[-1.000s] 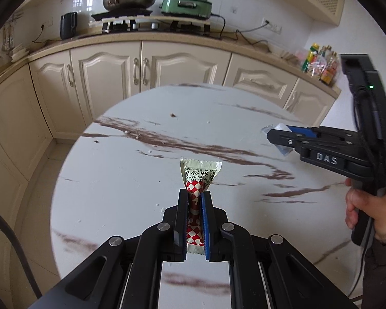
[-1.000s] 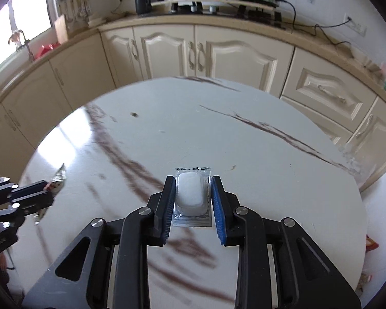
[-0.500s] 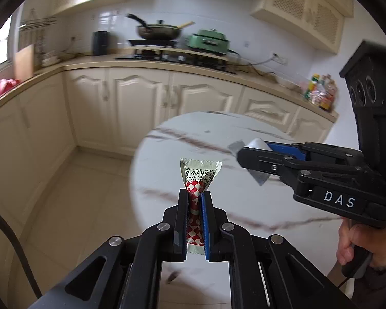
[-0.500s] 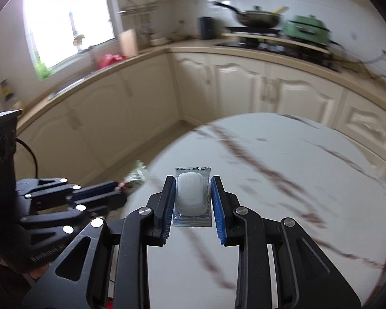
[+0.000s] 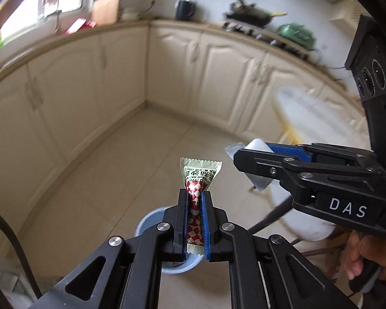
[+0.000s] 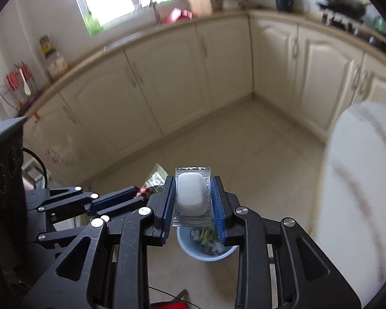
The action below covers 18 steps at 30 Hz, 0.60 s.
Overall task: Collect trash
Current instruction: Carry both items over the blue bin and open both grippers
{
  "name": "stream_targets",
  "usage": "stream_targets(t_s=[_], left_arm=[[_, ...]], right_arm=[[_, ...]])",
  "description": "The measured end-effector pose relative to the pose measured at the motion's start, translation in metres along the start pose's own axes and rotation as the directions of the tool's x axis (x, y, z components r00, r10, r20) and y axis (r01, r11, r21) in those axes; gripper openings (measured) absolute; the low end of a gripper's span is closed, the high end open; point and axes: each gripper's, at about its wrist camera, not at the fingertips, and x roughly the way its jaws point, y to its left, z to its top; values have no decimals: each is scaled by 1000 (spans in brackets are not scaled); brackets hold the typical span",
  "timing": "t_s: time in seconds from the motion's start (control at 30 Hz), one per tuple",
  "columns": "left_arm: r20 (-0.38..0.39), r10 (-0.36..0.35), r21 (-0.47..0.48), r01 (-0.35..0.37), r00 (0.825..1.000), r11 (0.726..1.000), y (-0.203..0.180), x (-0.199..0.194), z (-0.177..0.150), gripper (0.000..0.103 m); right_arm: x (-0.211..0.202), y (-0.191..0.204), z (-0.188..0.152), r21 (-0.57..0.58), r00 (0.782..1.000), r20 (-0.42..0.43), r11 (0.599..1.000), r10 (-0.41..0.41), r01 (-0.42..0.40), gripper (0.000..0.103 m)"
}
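My left gripper (image 5: 195, 196) is shut on a red-and-white checked snack wrapper (image 5: 198, 177) whose pale green end sticks out past the pads. My right gripper (image 6: 192, 183) is shut on a clear sachet with a white tablet (image 6: 191, 197); the left wrist view also shows this gripper (image 5: 247, 154) at the right. A light blue trash bin (image 6: 205, 249) stands on the floor below both grippers and holds several scraps. In the left wrist view the trash bin (image 5: 148, 225) is mostly hidden behind my fingers.
Cream kitchen cabinets (image 5: 167, 72) curve around the tiled floor (image 6: 244, 141). The round marble table (image 6: 360, 180) sits at the right. A person's hand (image 5: 360, 257) grips the right tool's handle. A black cable (image 5: 10, 237) hangs at the left.
Both grippers have swung left off the marble table and now hang over the floor above the blue bin. Each still holds its piece of trash.
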Motion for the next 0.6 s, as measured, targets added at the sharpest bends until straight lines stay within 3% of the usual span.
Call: stream_targets(t_s=[0.27,0.53,0.6], left_arm=[[-190,-12,-130,-13,982,991,42,82,-41,6],[-306,-20,-160,-31,952,987,66,147,-53,6],[-322,-20,-162,-34,947,986,65,160,-49,7]], right_arm=[[128,-24,-38,88,980,-195,996,32,-15,27],[213,-60,-64,210,947,-308,977,95,-30,30],[224,-68,-68,222,942,-322,975,95,-22,44]])
